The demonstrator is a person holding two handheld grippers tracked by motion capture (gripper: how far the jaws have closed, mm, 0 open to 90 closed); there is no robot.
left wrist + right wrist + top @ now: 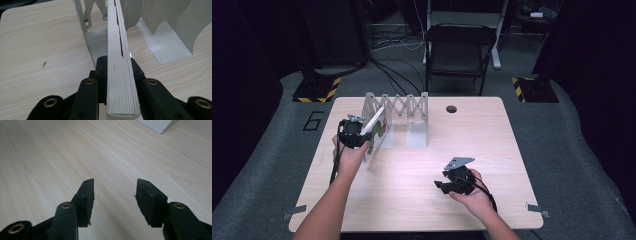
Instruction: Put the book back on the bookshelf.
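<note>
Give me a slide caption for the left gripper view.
Left hand-held gripper clamps a thin book edge-on, aimed at the white expanding book rack.

A large dark "6" on the grey floor (313, 120) left of the table (492, 150).

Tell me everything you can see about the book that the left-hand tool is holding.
The book is thin, with a white page edge and a red streak running along that edge. Its cover shows green and red shapes on white, too small to make out. It stands on edge, tilted, at the left end of the white metal rack, beside the rack's outermost plate. The left gripper is shut on it, one black jaw on each cover. Whether its lower edge rests on the table I cannot tell.
</note>
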